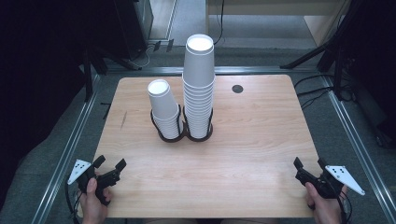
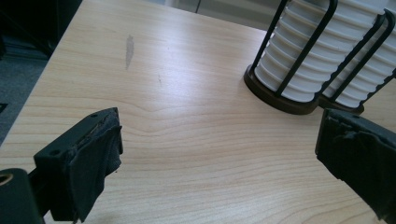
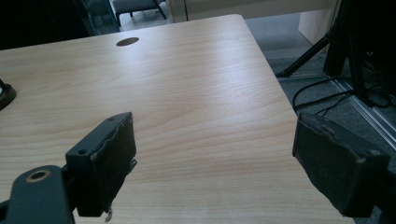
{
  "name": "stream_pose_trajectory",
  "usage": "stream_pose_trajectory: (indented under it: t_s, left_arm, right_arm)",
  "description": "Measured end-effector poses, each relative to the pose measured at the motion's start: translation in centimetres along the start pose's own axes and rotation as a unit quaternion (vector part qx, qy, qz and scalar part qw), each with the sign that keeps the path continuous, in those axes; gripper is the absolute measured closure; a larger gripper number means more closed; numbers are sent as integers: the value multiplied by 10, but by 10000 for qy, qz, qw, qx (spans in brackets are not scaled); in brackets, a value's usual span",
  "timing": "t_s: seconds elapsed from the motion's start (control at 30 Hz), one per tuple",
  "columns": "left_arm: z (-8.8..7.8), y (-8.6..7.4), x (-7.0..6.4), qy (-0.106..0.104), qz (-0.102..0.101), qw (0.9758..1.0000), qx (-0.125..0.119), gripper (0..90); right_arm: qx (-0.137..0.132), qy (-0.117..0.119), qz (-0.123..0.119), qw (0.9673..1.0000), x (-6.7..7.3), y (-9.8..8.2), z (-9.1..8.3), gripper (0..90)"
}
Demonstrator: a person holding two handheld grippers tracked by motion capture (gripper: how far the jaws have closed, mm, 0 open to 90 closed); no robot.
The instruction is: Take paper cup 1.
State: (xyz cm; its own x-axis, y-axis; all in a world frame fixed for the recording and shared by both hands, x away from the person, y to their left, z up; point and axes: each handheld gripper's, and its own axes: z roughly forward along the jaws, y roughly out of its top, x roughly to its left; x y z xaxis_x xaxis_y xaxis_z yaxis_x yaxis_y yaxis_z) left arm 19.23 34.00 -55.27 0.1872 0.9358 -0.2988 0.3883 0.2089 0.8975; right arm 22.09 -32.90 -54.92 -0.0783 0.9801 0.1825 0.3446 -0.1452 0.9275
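Black jaws of my left gripper [image 1: 110,164] and right gripper [image 1: 309,163] stand wide apart, holding nothing, at the near corners of the table [image 1: 252,140]; beyond them, mid-table, a rack [image 1: 182,134] holds a short cup stack [image 1: 164,108] left of a tall stack [image 1: 199,84].

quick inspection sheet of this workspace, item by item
surface: light wooden table, a dark scuff near its left side, a round grommet hole at the back
job's things: short cup stack and tall cup stack, side by side in a black wire holder mid-table
clutter: nothing seen
grippers: left claw at the near left edge, jaws open, nothing between them; right claw at the near right edge, jaws open, nothing between them
cables: loose black cables on the floor to the right
surroundings: grey floor, metal rails along both sides, dark stand legs at the back
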Motion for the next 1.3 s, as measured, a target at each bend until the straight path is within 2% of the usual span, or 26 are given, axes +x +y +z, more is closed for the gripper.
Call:
stream_pose_trajectory:
  t_s: [0.07, 0.13, 0.17, 0.2, 0.3, 0.33, 0.37, 0.43, 0.47, 0.5, 0.53, 0.57, 0.6, 0.67, 0.7, 0.77, 0.8, 0.87, 0.93, 1.0, 1.07, 1.17, 1.3]
  left_arm:
    - [0, 0, -1, 10, 22, 10000, 12, 7]
    - [0, 0, -1, -4, 61, 10000, 25, 7]
    - [0, 0, -1, -12, 62, 10000, 24, 7]
    - [-1, 0, -1, 10, 40, 10000, -2, 7]
    - [-3, 2, 0, 17, -1, 10000, -30, 7]
    - [-3, 2, 0, 17, -1, 10000, -30, 7]
    - [-4, 3, -1, 26, -11, 10000, -51, 7]
    - [-5, 5, -2, 44, -16, 10000, -76, 7]
    - [-5, 7, -4, 26, -4, 9999, -110, 7]
    - [-5, 9, -7, 4, -13, 9999, -149, 7]
    - [-3, 13, -13, -50, 27, 9998, -187, 7]
    - [-3, 13, -13, -50, 27, 9998, -187, 7]
    - [0, 17, -21, -146, 111, 9997, -185, 7]
    - [2, 18, -25, -202, 185, 9995, -178, 7]
    - [5, 22, -34, -312, 252, 9991, -161, 7]
    - [7, 23, -39, -374, 271, 9988, -160, 7]
    - [11, 26, -48, -452, 382, 9981, -150, 7]
    - [14, 29, -57, -543, 435, 9975, -144, 7]
    - [16, 31, -62, -578, 454, 9972, -153, 7]
    - [19, 34, -68, -648, 462, 9967, -158, 7]
    - [23, 37, -73, -659, 483, 9965, -164, 7]
    - [31, 45, -82, -707, 486, 9961, -223, 7]
    - [37, 52, -90, -759, 528, 9954, -264, 7]
  right_arm:
    - [-23, 21, 6, 10000, 0, 0, -1, 135]
    - [-65, 269, -10, 9996, 1, 1, -2, 138]
    - [-65, 269, -10, 9996, 1, 1, -2, 138]
    - [-134, 273, -152, 9994, 4, 1, -2, 155]
    - [-261, 301, -338, 9986, 8, 1, -2, 161]
    - [-261, 301, -338, 9986, 8, 1, -2, 161]
    - [-421, 283, -301, 9983, 10, 2, -3, 174]
    - [-379, 410, -47, 9984, 11, 8, -4, 191]
    - [-364, 403, -20, 9985, 11, 9, -4, 194]
    - [-275, 400, 6, 9988, 12, 13, -5, 194]
    - [-166, 499, 21, 9986, 13, 17, -6, 180]
    - [-166, 499, 21, 9986, 13, 17, -6, 180]
    - [-202, 547, -34, 9983, 17, 23, -8, 166]
    - [-227, 572, -50, 9981, 18, 25, -9, 154]
    - [-271, 625, -62, 9977, 22, 32, -10, 137]
    - [-307, 621, -110, 9975, 24, 35, -10, 136]
    - [-350, 638, -132, 9973, 30, 42, -11, 120]
    - [-357, 658, -190, 9970, 35, 48, -10, 105]
    - [-338, 708, -185, 9968, 38, 51, -10, 102]
    - [-304, 1006, -234, 9942, 46, 60, -10, 82]
    - [-305, 1033, -265, 9938, 48, 61, -9, 82]
    - [-256, 1105, -407, 9927, 60, 67, -6, 80]
    - [-222, 1145, -441, 9922, 68, 71, -3, 80]
